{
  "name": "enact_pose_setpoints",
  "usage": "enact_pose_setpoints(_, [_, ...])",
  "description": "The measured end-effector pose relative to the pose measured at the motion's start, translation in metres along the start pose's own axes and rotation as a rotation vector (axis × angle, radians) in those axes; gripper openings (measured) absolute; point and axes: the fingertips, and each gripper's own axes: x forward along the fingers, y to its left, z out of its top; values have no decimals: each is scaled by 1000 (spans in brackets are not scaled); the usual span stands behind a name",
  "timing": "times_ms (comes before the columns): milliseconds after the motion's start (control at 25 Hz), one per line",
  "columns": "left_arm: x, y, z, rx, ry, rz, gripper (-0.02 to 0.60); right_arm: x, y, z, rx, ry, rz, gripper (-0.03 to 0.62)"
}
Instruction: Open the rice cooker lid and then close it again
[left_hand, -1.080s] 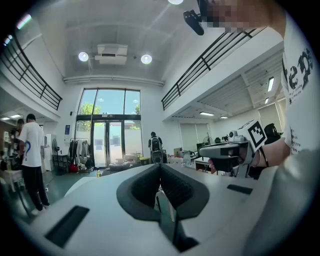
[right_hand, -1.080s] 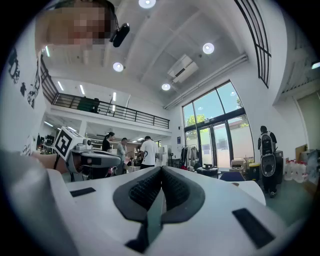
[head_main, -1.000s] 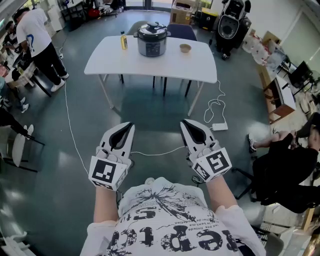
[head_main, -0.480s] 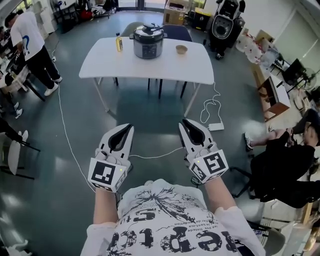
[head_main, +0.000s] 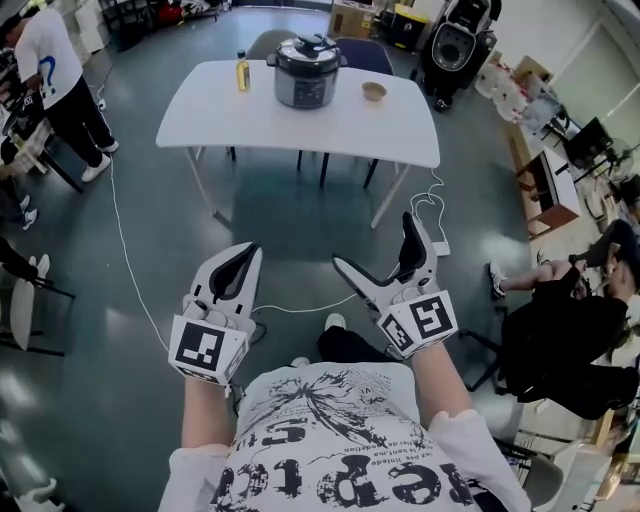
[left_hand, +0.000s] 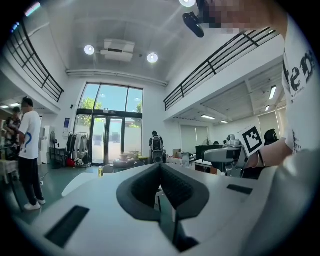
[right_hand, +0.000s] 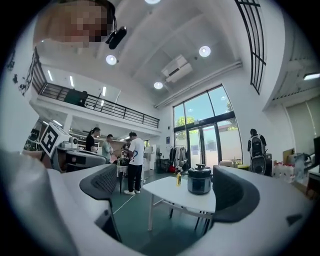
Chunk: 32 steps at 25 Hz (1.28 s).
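You stood well short of the rice cooker (head_main: 307, 80), lid (head_main: 308, 48) untouched, right gripper (head_main: 375, 242) opening empty, left gripper (head_main: 250, 252) pinched together.

Rice cooker (head_main: 308, 72) on white tbl (head_main: 400, 130)

A steel-and-black rice cooker (head_main: 306, 71) stands upright, lid (head_main: 307, 48) shut, on the white table (head_main: 290, 123).

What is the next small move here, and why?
Probably walk closer to the table: the cooker, lid on, stands far beyond both hand-held grippers. On the right hand-held gripper the jaws are opening, empty; the left hand-held gripper is shut.
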Motion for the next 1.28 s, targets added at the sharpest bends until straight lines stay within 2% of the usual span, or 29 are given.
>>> enact_pose_setpoints(280, [65, 43, -20, 4, 32, 66, 14, 74, -48, -36, 26, 34, 82, 597])
enact_pose_setpoints(400, [112, 55, -11, 21, 21, 78, 14, 114, -87, -42, 47, 38, 125, 597])
enact_pose_setpoints(560, [185, 79, 2, 3, 29, 98, 14, 174, -148, -36, 53, 53, 171, 595])
enact_pose_setpoints(720, [262, 115, 12, 47, 21, 170, 14, 234, -211, -34, 53, 65, 201, 591])
enact_pose_setpoints(840, [312, 138, 16, 46, -1, 203, 14, 278, -246, -37, 46, 79, 247, 584])
enact_pose_setpoints(960, [352, 155, 12, 31, 12, 221, 14, 313, -272, -45, 10, 102, 281, 575])
enact_pose_setpoints(1080, [386, 173, 13, 8, 5, 226, 14, 343, -291, -55, 35, 127, 299, 568])
enact_pose_setpoints(1280, [430, 211, 0, 14, 55, 222, 14, 395, -316, -70, 49, 168, 315, 565])
